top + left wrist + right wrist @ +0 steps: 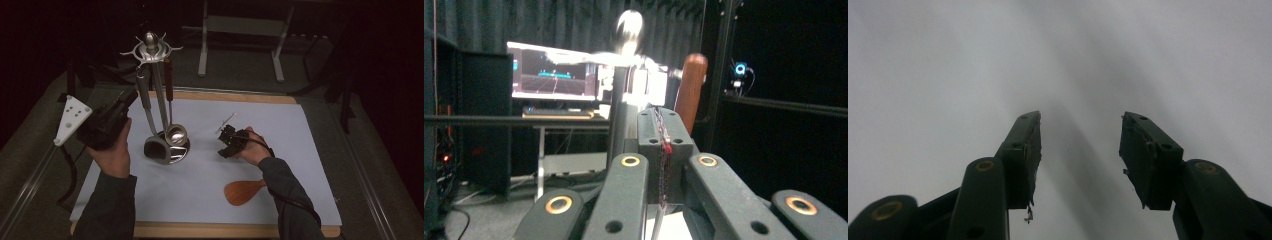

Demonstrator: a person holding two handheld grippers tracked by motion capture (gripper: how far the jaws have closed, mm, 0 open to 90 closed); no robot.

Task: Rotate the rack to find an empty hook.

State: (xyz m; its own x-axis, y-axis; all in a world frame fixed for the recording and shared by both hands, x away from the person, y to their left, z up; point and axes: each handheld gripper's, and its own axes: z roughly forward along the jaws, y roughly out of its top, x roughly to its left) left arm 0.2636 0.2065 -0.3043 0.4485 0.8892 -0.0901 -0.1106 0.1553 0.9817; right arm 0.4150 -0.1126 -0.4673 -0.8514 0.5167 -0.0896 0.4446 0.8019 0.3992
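Dark curtained room, lit monitor (555, 74) on a desk (514, 119), grey carpet (240, 70)

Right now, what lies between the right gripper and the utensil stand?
Nothing: in the high view only bare white mat separates the right gripper from the stand. The wooden spatula lies nearer the person.

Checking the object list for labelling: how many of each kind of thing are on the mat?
Utensil stand: 1
Utensils at the stand: 2, a grey-handled utensil and a brown-handled ladle
Wooden spatula: 1
Total: 4
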